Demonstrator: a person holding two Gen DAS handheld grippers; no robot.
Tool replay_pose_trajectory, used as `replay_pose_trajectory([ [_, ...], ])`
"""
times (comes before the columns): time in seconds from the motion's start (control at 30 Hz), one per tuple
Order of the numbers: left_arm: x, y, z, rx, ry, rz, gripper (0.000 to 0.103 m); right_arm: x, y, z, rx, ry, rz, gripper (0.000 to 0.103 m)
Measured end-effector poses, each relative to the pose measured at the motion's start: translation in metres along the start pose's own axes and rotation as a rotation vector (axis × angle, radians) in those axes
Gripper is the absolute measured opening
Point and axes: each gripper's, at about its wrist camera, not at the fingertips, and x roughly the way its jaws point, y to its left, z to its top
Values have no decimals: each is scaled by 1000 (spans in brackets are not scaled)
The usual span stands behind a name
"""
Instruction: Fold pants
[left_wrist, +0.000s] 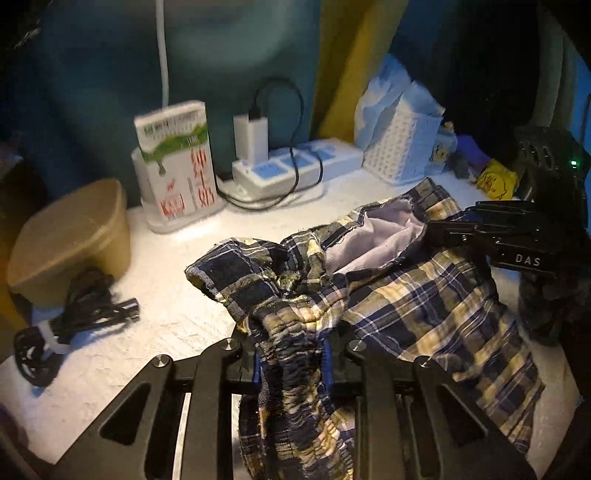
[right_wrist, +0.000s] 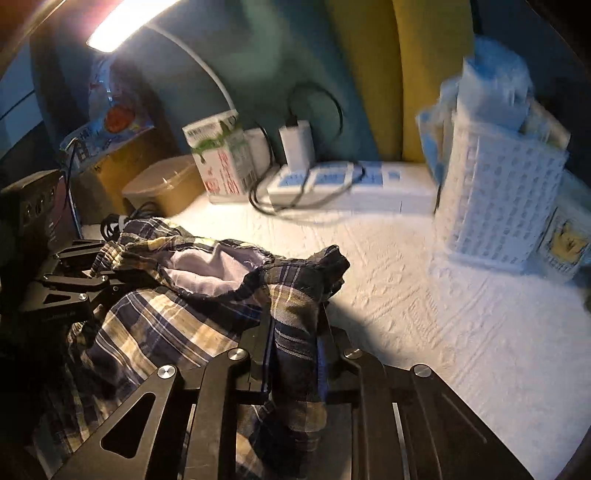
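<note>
Plaid pants are lying bunched on the white bench, pale lining showing. The left tool is clamping the gathered waistband at 6 o'clock, while the right tool is pinching a dark fold. A milk carton and power strip are standing at 11 and 12 o'clock.

1. The plaid pants run off the bottom edge of the left wrist view, their lower part hidden behind the left gripper.
2. At right in the right wrist view, the white lattice basket is motion-blurred.
3. The milk carton print is too smeared to read.
</note>
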Motion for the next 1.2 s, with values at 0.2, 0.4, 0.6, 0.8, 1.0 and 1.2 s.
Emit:
replay_pose_trajectory([
  [0.2, -45, -4, 0, -34, -113, 7, 22, -53, 26, 16, -43, -120, -12, 18],
  [0.4, -92, -17, 0, -34, -217, 20, 22, -107, 57, 23, -108, -217, -28, 18],
  [0.6, -142, -25, -11, -43, -309, 47, 22, -147, 88, 25, -158, -293, -35, 18],
  [0.8, -193, -35, -22, -43, -398, 95, 22, -189, 125, 23, -226, -373, -32, 18],
  [1.0, -250, -40, -37, -42, -495, 151, 22, -234, 165, 19, -299, -461, -5, 18],
  [1.2, -300, -39, -54, -46, -577, 209, 22, -266, 200, 12, -365, -525, 45, 18],
])
